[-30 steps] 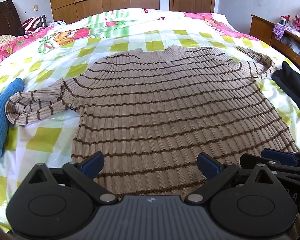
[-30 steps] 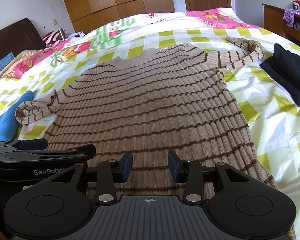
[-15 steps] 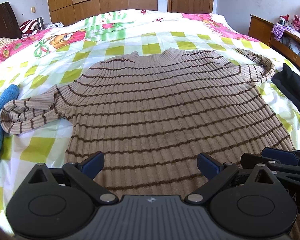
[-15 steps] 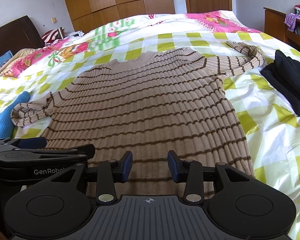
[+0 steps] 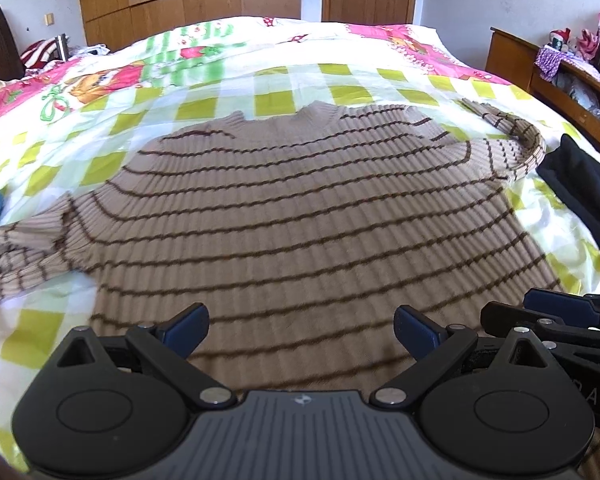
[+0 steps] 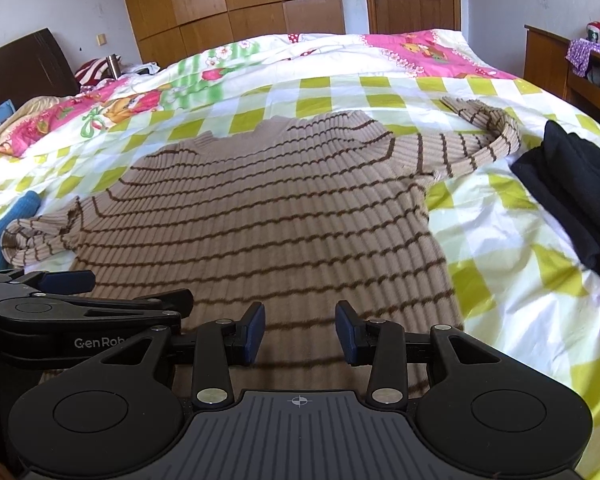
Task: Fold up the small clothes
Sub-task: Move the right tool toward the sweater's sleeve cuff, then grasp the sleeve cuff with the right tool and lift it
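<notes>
Underneath, a checked quilt (image 5: 272,98) bearing the striped sweater (image 5: 300,220), wooden wardrobe (image 6: 236,4) behind, left hand-held gripper (image 5: 301,329) and right hand-held gripper (image 6: 300,334) both spread.

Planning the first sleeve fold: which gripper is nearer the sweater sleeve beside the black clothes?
Right. The right gripper hovers over the hem on the side of that curled sleeve; the left gripper is further toward the opposite sleeve.
</notes>
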`<state>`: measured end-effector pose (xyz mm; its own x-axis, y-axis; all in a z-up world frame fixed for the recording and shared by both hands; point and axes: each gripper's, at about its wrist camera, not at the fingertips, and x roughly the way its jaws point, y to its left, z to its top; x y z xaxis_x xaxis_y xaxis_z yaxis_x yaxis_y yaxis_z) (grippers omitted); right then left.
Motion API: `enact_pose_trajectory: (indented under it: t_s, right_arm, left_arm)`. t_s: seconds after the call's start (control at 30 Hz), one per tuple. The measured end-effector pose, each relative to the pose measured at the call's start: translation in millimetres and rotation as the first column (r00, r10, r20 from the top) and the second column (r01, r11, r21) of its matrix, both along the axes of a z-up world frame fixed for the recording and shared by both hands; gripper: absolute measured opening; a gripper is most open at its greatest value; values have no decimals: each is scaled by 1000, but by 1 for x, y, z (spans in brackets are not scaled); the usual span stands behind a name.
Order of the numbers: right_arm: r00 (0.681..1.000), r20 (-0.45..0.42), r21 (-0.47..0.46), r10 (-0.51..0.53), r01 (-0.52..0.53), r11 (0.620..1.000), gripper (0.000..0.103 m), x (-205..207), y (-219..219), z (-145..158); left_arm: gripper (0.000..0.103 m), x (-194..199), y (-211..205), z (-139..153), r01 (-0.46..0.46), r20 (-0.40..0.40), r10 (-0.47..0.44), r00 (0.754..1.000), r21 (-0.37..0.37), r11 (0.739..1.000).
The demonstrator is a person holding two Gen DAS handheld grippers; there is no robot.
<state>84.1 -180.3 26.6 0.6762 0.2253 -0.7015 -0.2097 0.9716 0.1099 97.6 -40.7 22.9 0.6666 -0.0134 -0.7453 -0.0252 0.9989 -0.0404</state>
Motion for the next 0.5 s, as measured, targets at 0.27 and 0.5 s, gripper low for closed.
enact_pose_trajectory:
  t_s: [0.27, 0.5]
  right_arm:
    - [998, 20, 25, -54, 54, 998, 43, 43, -34, 8]
    - [974, 113, -72, -194, 203, 977, 43, 125, -92, 16]
  left_arm:
    - [103, 43, -21, -3, 37, 9, -37, 999, 2, 999]
    - [103, 88, -41, -10, 66, 31, -66, 997, 2, 998]
